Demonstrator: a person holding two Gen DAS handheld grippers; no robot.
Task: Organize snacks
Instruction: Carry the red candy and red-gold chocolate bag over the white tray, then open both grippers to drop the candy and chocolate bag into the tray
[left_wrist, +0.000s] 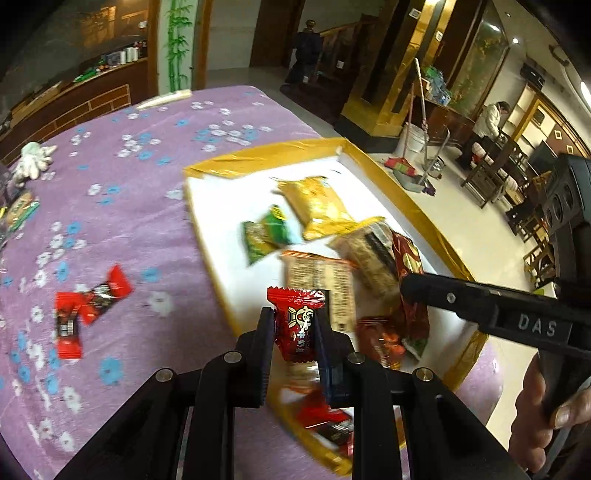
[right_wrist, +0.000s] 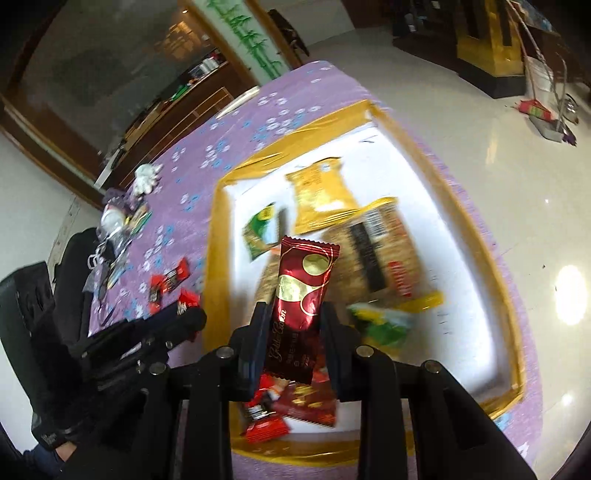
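Observation:
My left gripper (left_wrist: 294, 318) is shut on a small red candy packet (left_wrist: 298, 326), held over the near left rim of the gold-edged white tray (left_wrist: 214, 236). My right gripper (right_wrist: 294, 314) is shut on a long dark-red and gold snack bar (right_wrist: 301, 302), above the near part of the same tray (right_wrist: 461, 221). Several packets lie in the tray: a yellow bag (left_wrist: 314, 203), a green one (left_wrist: 264, 236), a seeded cracker pack (right_wrist: 373, 251) and red wrappers (right_wrist: 264, 417). The right gripper's fingers (left_wrist: 424, 290) reach in from the right in the left wrist view.
Two red candies (left_wrist: 88, 306) lie loose on the purple flowered cloth (left_wrist: 129, 184) left of the tray. A white cloth toy (left_wrist: 35, 160) and a pile of small items (right_wrist: 118, 225) sit at the table's far left. The table edge drops to a shiny floor (right_wrist: 480, 110) on the right.

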